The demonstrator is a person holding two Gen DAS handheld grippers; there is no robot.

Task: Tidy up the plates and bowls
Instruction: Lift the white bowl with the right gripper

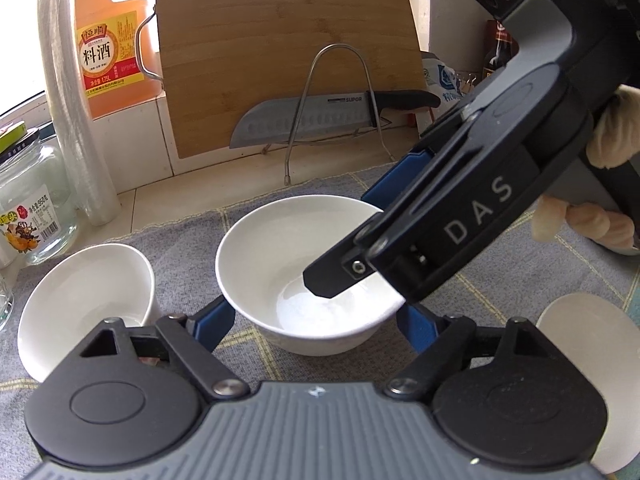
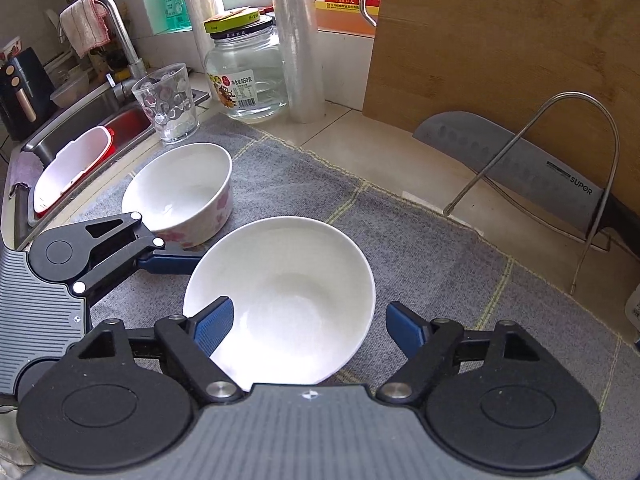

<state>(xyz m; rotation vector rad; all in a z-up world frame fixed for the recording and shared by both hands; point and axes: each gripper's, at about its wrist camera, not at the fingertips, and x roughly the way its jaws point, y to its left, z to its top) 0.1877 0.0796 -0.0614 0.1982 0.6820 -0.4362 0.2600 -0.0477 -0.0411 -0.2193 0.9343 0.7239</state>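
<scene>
— Where does the plain white bowl (image 2: 280, 300) sit?

— On the grey cloth (image 2: 420, 248) spread over the desk, in front of the bamboo cutting board (image 1: 280, 52). A second bowl with pink flowers on its side (image 2: 188, 192) stands just beside it, toward the sink (image 2: 96, 120).

— What is the left claw (image 1: 316, 326) doing?

— Its blue fingers (image 1: 214, 320) straddle the near side of the plain bowl, one on each side of the wall. The jaws stand apart, and I cannot see either pad pressing on the porcelain.

— And the right claw (image 2: 308, 328)?

— It reaches the same bowl from the other side. In its own view, one blue finger (image 2: 214, 330) lies inside the bowl over the rim, and the other stands outside, clear of the wall with cloth showing between. So it is open as well, with the rim between the jaws. The left view shows a black fingertip dipping into the bowl, and a gloved hand (image 1: 608, 136) on the handle.

— Anything else near the cutting board?

— A Supor knife (image 1: 312, 118) rests on a wire rack against it. Beside the board stand an orange bottle of cooking wine (image 1: 108, 40), a roll of plastic wrap (image 1: 72, 100) and a glass jar (image 2: 248, 72). A dimpled glass tumbler (image 2: 168, 104) stands by the flowered bowl.
</scene>
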